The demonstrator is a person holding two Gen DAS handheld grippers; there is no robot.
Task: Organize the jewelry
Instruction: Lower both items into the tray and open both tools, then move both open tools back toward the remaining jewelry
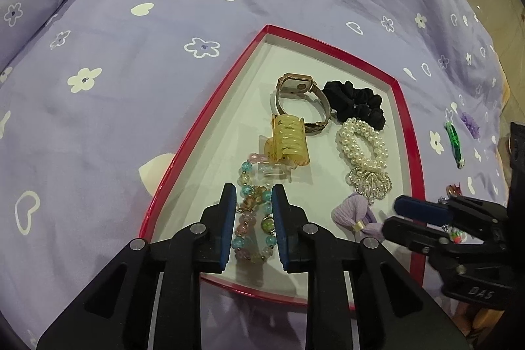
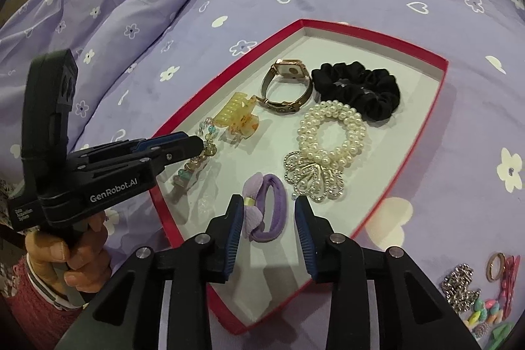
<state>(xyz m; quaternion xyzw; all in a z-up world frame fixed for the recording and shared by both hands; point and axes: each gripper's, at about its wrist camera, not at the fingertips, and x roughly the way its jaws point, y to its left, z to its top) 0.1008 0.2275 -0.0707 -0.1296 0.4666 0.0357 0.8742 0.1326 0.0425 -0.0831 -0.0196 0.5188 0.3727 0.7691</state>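
A red-rimmed white tray [image 1: 405,120] [image 2: 436,94] lies on the bed. In it are a rose-gold watch [image 1: 297,94] [image 2: 287,84], a black scrunchie [image 1: 357,102] [image 2: 357,89], a pearl bracelet with a crystal brooch [image 1: 361,143] [image 2: 331,133], a yellow claw clip [image 1: 288,141] [image 2: 238,117], a pastel bead bracelet [image 1: 254,218] [image 2: 197,164] and a purple bow hair tie [image 1: 356,217] [image 2: 265,217]. My left gripper [image 1: 253,195] [image 2: 200,145] is open, its fingers either side of the bead bracelet. My right gripper [image 2: 267,209] [image 1: 398,215] is open, its fingers either side of the purple hair tie.
The bed is covered by a purple sheet with white flowers and hearts [image 1: 131,54]. Loose jewelry lies on it right of the tray: a green piece [image 1: 454,141], a purple flower [image 1: 471,123], a chain, rings and colourful beads [image 2: 475,294]. A pillow [image 2: 98,22] lies at the far left.
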